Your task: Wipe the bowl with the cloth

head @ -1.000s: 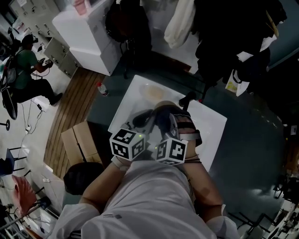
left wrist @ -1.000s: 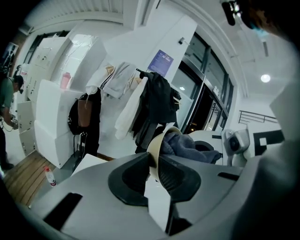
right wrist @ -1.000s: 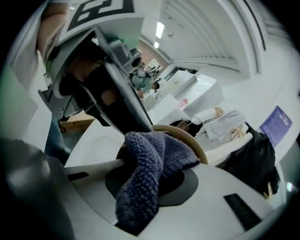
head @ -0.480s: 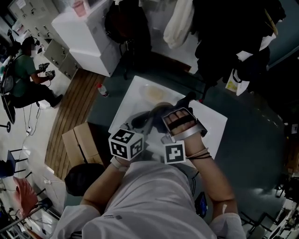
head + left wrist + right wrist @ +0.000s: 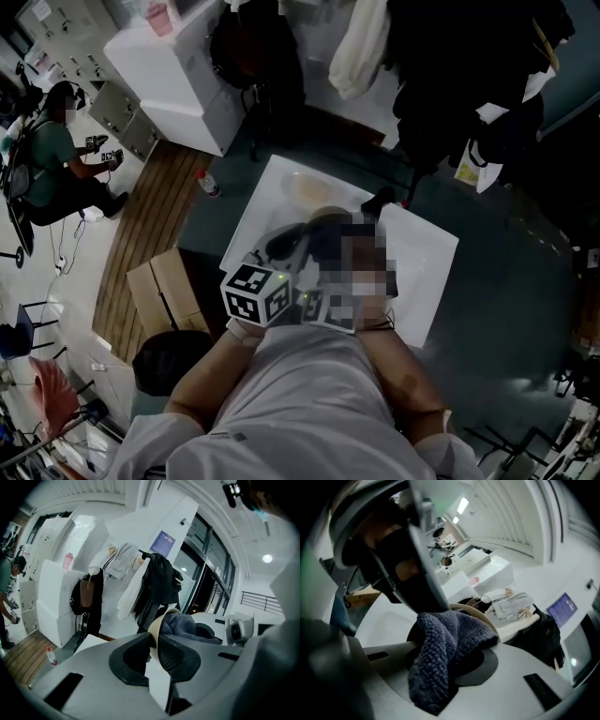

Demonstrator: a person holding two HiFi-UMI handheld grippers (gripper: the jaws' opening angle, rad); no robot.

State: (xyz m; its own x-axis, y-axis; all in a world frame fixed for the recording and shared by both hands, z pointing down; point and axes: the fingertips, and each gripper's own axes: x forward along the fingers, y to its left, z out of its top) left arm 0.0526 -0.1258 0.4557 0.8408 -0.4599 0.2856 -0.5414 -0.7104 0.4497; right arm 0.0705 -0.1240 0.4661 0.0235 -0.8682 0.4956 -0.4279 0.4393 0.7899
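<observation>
A beige bowl (image 5: 327, 216) is held tilted above the white table (image 5: 427, 272). My left gripper (image 5: 292, 246) is shut on its rim; in the left gripper view the rim (image 5: 157, 623) runs between the two jaws of that gripper (image 5: 153, 654). A dark blue cloth (image 5: 445, 648) is pinched in my right gripper (image 5: 446, 670) and pressed into the bowl (image 5: 480, 616). The cloth (image 5: 182, 624) bulges out of the bowl's mouth. In the head view a mosaic patch hides most of the right gripper (image 5: 361, 277).
A pale shallow dish (image 5: 307, 187) and a small black object (image 5: 380, 199) lie at the table's far side. On the floor to the left are a cardboard box (image 5: 164, 286) and a water bottle (image 5: 208, 182). A white cabinet (image 5: 183, 66) and hanging clothes (image 5: 361, 42) stand beyond.
The right gripper turned and swung away from the left one half a second ago, then came back close beside it. The left gripper and bowl have barely moved.
</observation>
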